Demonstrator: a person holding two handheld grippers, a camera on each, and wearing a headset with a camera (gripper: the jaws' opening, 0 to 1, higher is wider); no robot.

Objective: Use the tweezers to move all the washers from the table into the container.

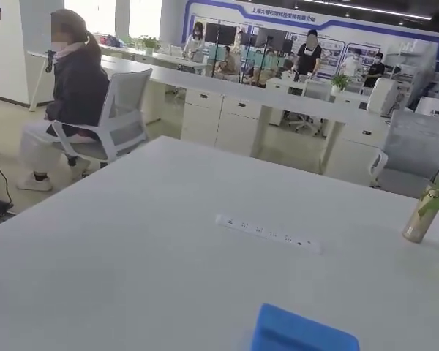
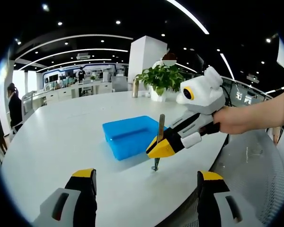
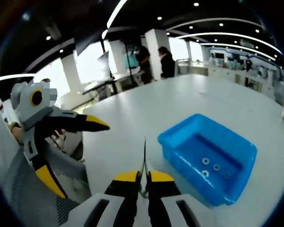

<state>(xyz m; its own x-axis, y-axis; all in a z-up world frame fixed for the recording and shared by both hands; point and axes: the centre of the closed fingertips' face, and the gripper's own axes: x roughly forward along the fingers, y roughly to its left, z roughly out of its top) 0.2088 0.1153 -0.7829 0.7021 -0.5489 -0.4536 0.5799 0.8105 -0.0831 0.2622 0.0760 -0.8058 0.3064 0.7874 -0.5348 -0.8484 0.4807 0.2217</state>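
My right gripper point(image 3: 143, 177) is shut on a pair of metal tweezers point(image 3: 144, 153) that point forward over the white table point(image 3: 132, 113). In the left gripper view, the tweezers point(image 2: 159, 142) stand nearly upright with their tips down at the table, just in front of the blue container point(image 2: 131, 135). The container point(image 3: 209, 158) lies right of the tweezers and holds three small washers point(image 3: 206, 161). My left gripper point(image 2: 146, 182) is open with nothing between its jaws, and it hangs at the table's edge to the left point(image 3: 61, 125). The container's corner point(image 1: 304, 333) is at the bottom of the head view.
A white power strip point(image 1: 269, 234) lies mid-table. A plant in a brass vase point(image 1: 423, 216) stands at the right edge, and a potted plant point(image 2: 160, 78) stands at the far side. A person on an office chair point(image 1: 80, 102) sits beyond the table's left corner.
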